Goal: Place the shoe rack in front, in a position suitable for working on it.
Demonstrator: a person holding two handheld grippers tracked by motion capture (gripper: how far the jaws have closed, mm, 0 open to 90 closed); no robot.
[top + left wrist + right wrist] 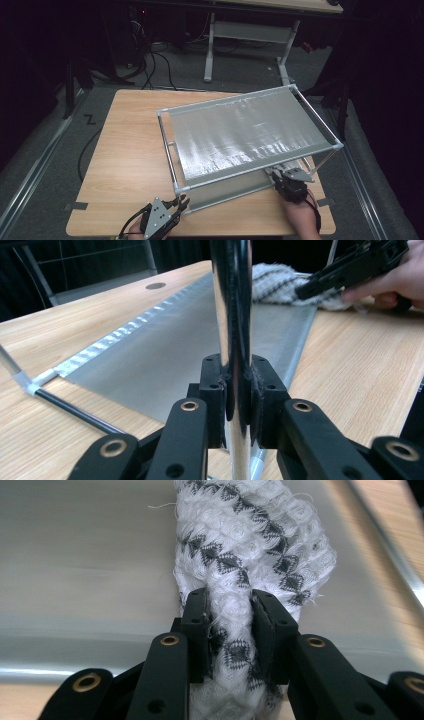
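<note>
A two-tier metal rack with chrome posts stands on the wooden table. My left gripper is at the rack's near left corner. In the left gripper view it is shut on the upright chrome post. A white cloth with a black pattern lies on the rack's lower shelf. My right gripper is shut on a bunched fold of that cloth. From the left gripper view, the cloth sits at the far end of the lower shelf under the right gripper.
The rack covers the right half of the table; bare wood lies to its left. The table's front edge is close to both hands. Beyond the table are another desk frame and cables on the floor.
</note>
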